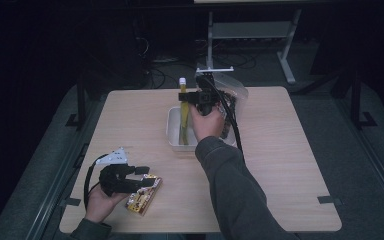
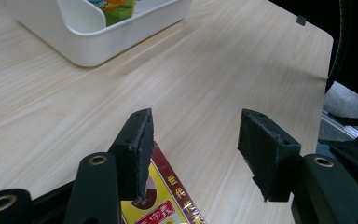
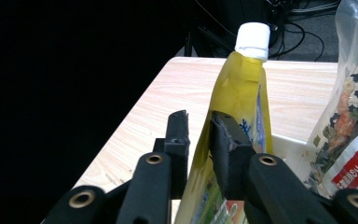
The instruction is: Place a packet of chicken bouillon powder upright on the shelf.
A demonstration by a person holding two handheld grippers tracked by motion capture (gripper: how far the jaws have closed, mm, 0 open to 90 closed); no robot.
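Observation:
A yellow spouted pouch (image 1: 182, 112) with a white cap stands upright in a white bin (image 1: 172, 132) at the table's middle back. My right gripper (image 1: 192, 97) is at the pouch's upper part. In the right gripper view its jaws (image 3: 199, 126) straddle the pouch (image 3: 240, 88); one pad lies against the pouch's edge and a gap shows at the other pad. My left gripper (image 1: 142, 177) rests near the table's front left, open, just over a red and yellow packet (image 1: 145, 197). In the left gripper view the jaws (image 2: 193, 144) stand apart with the packet (image 2: 168, 200) below one of them.
A clear bag of dried food (image 1: 232, 92) leans in the bin behind my right hand and appears at the right of the right gripper view (image 3: 354, 107). The white bin (image 2: 88, 42) sits ahead of the left gripper. A desk frame and cables stand beyond the table's far edge.

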